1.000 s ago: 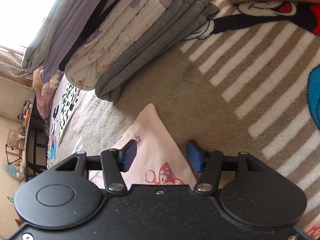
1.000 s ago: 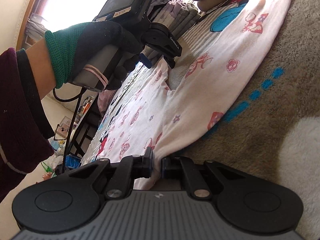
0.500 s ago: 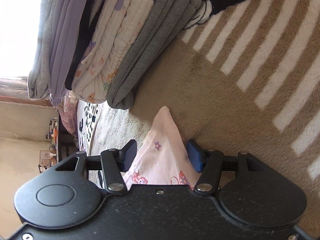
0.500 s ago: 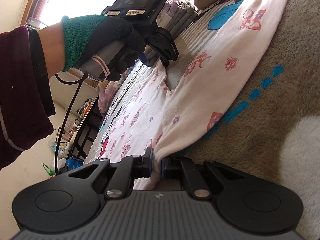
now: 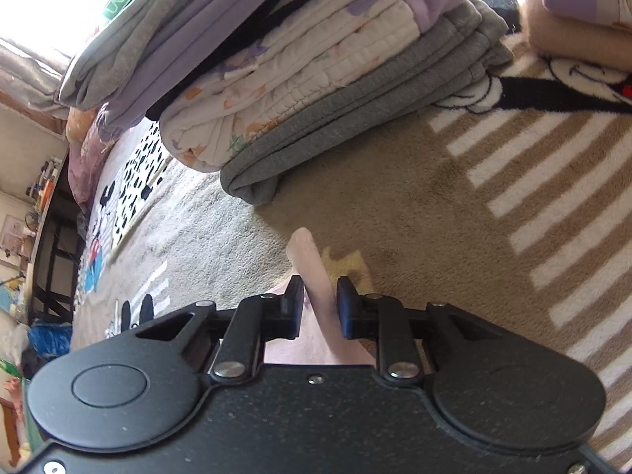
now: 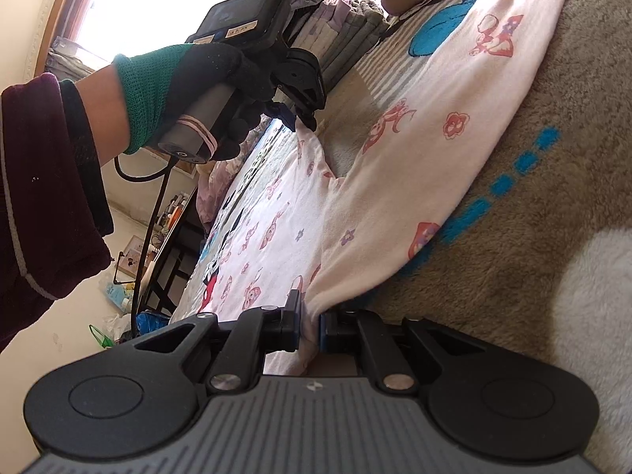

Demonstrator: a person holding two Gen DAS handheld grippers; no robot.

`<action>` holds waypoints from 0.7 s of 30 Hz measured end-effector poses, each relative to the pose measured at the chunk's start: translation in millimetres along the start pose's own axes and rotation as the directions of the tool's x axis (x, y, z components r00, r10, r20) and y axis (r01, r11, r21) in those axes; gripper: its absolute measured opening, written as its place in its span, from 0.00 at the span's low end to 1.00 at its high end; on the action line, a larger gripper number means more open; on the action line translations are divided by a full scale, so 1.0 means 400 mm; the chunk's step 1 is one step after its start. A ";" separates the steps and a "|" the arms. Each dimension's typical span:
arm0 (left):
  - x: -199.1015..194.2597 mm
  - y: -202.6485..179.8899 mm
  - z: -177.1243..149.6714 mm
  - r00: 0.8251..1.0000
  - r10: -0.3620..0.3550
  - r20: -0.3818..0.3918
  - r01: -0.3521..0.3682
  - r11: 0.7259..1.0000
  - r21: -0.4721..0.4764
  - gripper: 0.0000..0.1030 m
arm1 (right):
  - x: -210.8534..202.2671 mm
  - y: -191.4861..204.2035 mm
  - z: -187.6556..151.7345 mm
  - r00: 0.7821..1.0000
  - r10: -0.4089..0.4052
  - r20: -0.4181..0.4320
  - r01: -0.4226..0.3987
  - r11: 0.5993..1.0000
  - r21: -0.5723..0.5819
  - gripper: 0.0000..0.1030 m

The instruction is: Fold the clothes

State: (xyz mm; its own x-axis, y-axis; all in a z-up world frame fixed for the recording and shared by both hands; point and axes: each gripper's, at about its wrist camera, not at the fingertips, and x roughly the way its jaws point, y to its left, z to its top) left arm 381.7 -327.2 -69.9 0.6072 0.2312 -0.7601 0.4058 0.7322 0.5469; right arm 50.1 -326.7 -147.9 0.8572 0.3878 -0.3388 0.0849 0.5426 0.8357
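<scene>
A pink garment with a cartoon print lies spread on a brown plush blanket. My right gripper is shut on its near edge, the cloth bunched between the pads. In the right wrist view a gloved hand holds my left gripper at the far corner, which rises to a peak. In the left wrist view that pink corner stands rolled between the pads of the left gripper. The jaws are closing and pinch it.
A stack of folded clothes, grey, quilted white and lilac, sits just beyond the left gripper. Another folded pile lies at the upper right. The striped blanket stretches to the right. A dark desk stands beside the bed at the left.
The left gripper's jaws have narrowed onto the pink corner, which has gone from a flat triangle to a thin roll. That gripper has risen and pulled the corner up. The right gripper has kept still.
</scene>
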 end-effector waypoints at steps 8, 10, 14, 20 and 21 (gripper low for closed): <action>0.004 0.116 -0.022 0.981 -0.186 0.048 0.192 0.956 -0.220 0.15 | 0.002 0.003 -0.002 1.000 -0.009 0.006 0.009 1.000 -0.006 0.07; 0.008 0.133 -0.028 0.972 -0.226 0.065 0.236 0.935 -0.264 0.15 | 0.002 0.004 -0.003 1.000 -0.010 0.007 0.010 1.000 -0.008 0.07; 0.026 0.179 -0.043 0.945 -0.311 0.103 0.326 0.869 -0.372 0.15 | -0.002 0.010 -0.002 1.000 -0.016 0.015 0.017 1.000 -0.019 0.07; 0.046 0.216 -0.082 0.968 -0.241 0.076 0.248 0.850 -0.465 0.16 | -0.005 0.017 -0.001 0.999 -0.030 0.031 0.032 0.998 -0.054 0.08; 0.046 0.219 -0.090 0.970 -0.230 0.075 0.238 0.854 -0.462 0.16 | -0.005 0.017 -0.001 0.999 -0.030 0.031 0.032 0.998 -0.055 0.08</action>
State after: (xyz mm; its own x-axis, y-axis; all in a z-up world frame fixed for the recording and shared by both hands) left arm 403.8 -235.8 -48.6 0.5469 0.0082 -0.8371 0.1754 0.9766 0.1241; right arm 48.9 -323.6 -141.8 0.8694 0.3482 -0.3507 0.0843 0.5947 0.7995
